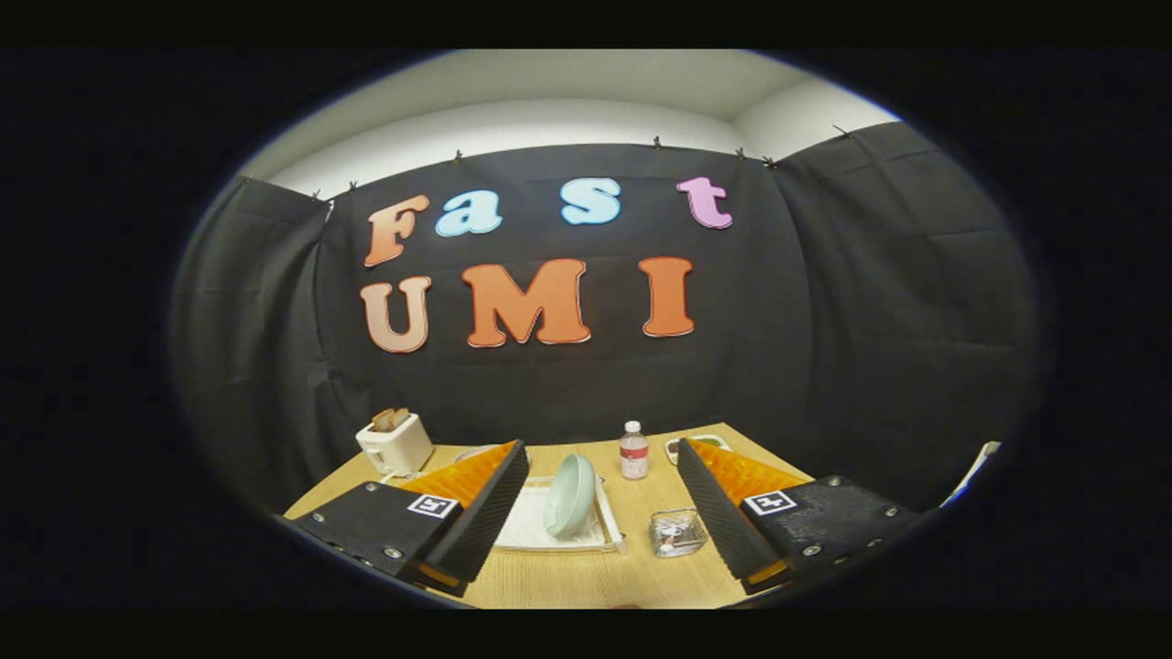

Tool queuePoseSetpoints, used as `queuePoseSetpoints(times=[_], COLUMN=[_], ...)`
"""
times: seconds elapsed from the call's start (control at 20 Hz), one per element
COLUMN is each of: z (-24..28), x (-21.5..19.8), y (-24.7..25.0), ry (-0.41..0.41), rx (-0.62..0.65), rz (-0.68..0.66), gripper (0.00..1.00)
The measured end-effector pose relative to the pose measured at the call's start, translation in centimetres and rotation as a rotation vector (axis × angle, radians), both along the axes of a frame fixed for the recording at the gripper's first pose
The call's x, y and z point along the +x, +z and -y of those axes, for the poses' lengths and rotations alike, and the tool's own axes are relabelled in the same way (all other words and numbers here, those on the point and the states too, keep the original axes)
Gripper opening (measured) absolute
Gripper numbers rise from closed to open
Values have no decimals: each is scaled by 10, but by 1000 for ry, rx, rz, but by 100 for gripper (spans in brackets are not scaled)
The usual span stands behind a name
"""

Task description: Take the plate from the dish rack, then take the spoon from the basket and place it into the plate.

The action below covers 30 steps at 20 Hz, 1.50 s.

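Note:
A pale green plate (569,494) stands on edge in a white dish rack (549,531) on the wooden table, just ahead of my fingers and between them. To the right of the rack sits a small clear basket (678,533) with a spoon inside, hard to make out. My gripper (600,508) is open wide, its black and orange fingers (481,513) flanking the rack and basket from above, touching nothing.
A white toaster (396,443) with bread stands at the table's far left. A small water bottle (634,450) stands beyond the basket, with a dish (696,444) of food behind my right finger. Black cloth walls close the booth.

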<state>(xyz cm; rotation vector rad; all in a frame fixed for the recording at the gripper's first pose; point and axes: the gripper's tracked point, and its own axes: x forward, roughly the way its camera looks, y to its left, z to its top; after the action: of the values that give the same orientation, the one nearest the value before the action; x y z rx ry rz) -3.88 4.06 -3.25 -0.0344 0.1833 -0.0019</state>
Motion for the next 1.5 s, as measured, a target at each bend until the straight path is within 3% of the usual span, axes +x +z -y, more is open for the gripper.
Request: queuePoseSetpoints(times=[0.9,1.5], z=[7,-19], x=[14,78], y=[-22,-102], ry=[-5,34], rx=[-53,-67], rz=[-75,-249], gripper=[98,98])
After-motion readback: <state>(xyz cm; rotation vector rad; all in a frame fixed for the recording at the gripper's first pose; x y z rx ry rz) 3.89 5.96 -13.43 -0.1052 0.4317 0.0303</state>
